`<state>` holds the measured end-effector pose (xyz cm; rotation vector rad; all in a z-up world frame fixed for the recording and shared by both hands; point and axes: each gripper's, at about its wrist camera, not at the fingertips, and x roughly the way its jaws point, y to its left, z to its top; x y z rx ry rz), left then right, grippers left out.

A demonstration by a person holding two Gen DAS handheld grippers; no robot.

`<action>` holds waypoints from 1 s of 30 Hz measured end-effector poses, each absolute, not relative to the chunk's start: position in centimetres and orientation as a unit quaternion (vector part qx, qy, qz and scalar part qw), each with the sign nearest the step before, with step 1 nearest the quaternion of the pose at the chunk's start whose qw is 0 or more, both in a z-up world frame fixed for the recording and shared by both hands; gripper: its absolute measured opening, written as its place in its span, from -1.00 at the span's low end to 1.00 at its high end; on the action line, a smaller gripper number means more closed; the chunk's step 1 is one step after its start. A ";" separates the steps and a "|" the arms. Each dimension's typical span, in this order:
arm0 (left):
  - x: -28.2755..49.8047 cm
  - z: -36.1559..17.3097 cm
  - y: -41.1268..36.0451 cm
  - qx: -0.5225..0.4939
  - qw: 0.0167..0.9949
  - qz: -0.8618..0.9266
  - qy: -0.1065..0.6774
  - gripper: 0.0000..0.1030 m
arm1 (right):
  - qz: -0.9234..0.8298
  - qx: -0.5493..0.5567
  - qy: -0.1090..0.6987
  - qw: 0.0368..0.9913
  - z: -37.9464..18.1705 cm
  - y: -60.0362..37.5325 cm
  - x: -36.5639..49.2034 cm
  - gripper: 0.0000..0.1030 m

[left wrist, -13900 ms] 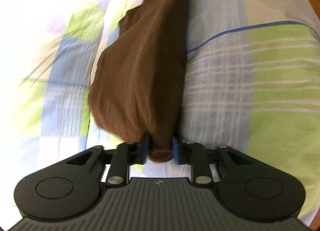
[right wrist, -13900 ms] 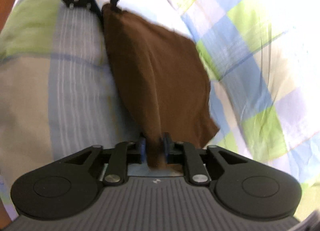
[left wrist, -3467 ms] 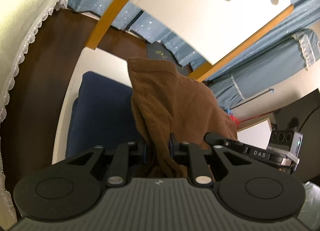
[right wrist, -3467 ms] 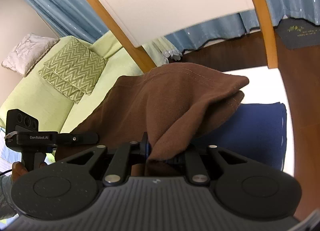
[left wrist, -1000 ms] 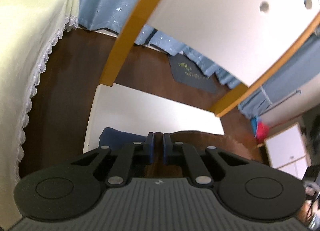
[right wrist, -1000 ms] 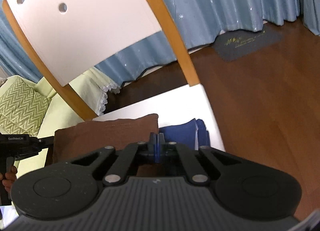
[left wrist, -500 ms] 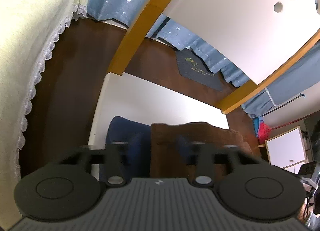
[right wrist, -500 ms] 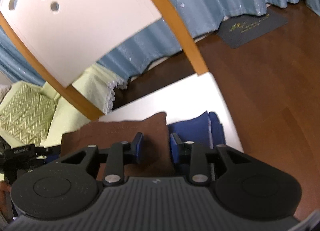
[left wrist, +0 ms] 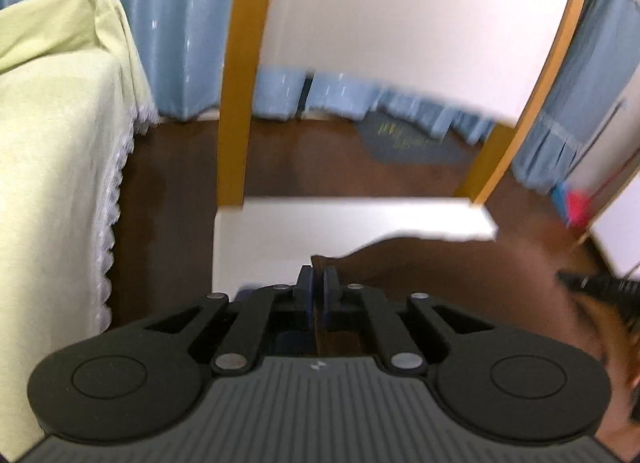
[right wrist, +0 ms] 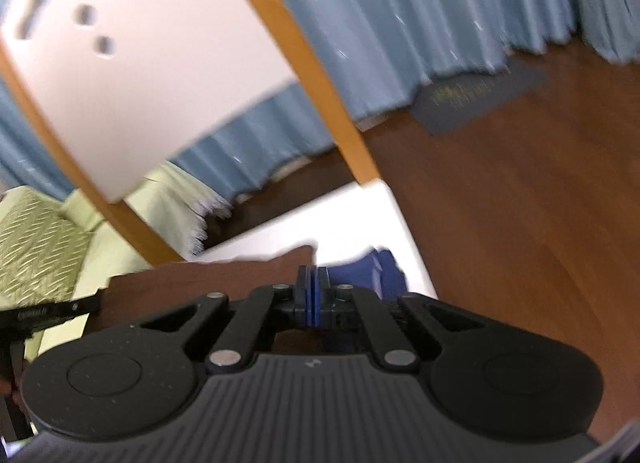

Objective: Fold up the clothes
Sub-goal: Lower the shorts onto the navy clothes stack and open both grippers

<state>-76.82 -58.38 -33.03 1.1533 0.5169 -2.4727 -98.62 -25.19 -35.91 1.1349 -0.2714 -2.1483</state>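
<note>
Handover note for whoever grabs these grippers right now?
Left gripper: jaws nearly together and opening, at a corner of the brown garment; grip unclear.
Right gripper: shut at another corner; grip unclear.
Brown garment lies folded on the white chair seat, with the blue garment showing beside it.
Left to do: pull both grippers clear and check the stack is tidy.

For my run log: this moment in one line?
left gripper: jaws opening, nothing between | right gripper: shut, empty | brown cloth: on white seat
</note>
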 end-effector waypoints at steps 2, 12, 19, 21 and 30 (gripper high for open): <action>-76.5 -33.2 -58.3 0.420 0.202 -0.868 0.169 -0.86 | -0.832 0.443 -0.081 0.325 -35.9 -25.5 -98.7 -0.90; -69.9 -27.9 -51.1 0.411 0.148 -0.886 0.154 -0.70 | -0.826 0.391 0.000 0.405 -30.4 -22.4 -91.0 -0.66; -68.5 -32.9 -48.9 0.443 0.174 -0.869 0.137 -0.60 | -0.786 0.416 0.102 0.446 -34.2 -23.9 -88.0 -0.94; -67.8 -33.1 -49.6 0.443 0.194 -0.865 0.135 -0.59 | -0.792 0.433 0.086 0.422 -34.5 -22.2 -89.2 -1.00; -67.1 -29.9 -44.7 0.435 0.153 -0.883 0.093 -0.49 | -0.800 0.393 0.117 0.438 -31.3 -21.9 -88.0 -0.87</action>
